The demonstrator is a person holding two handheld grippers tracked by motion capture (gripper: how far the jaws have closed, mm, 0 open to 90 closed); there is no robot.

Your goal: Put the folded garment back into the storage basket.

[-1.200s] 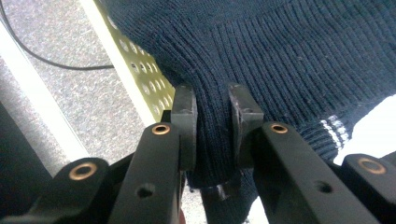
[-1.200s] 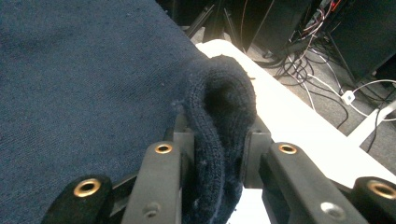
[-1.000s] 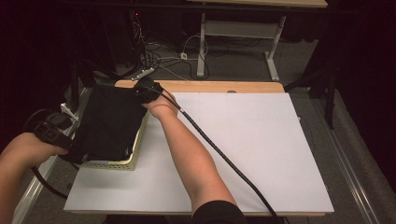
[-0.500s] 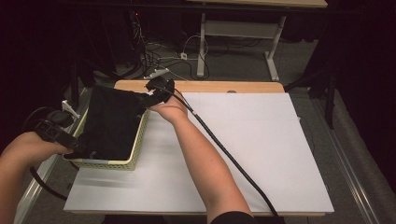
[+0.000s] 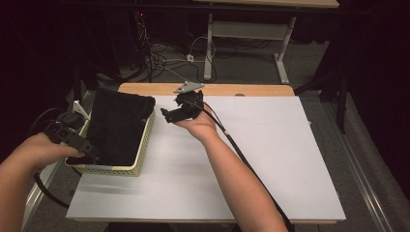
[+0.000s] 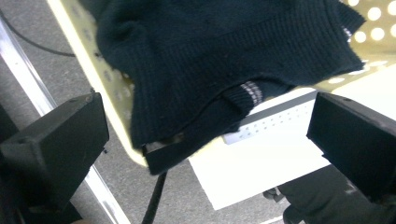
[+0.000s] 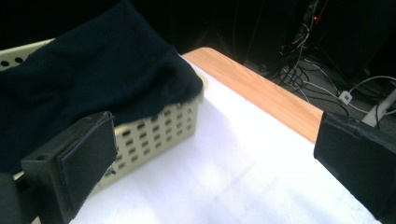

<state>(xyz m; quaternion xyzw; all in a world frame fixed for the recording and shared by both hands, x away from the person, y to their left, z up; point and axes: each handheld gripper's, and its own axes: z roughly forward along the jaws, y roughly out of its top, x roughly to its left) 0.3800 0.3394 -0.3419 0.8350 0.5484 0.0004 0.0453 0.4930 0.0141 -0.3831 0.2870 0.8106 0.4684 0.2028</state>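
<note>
Jaws of both the left gripper and right gripper have just been opening, nothing gripped; the black knitted sweater is being carried in the perforated basket at the desk's left edge.

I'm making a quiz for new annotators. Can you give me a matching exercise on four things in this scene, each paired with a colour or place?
1. sweater
2. basket
3. right gripper
4. table edge

a. pale yellow, perforated
b. bare wood, at the far side
c. open, over the white tabletop
d. black, lying in the basket

Pairs: 1-d, 2-a, 3-c, 4-b
</note>
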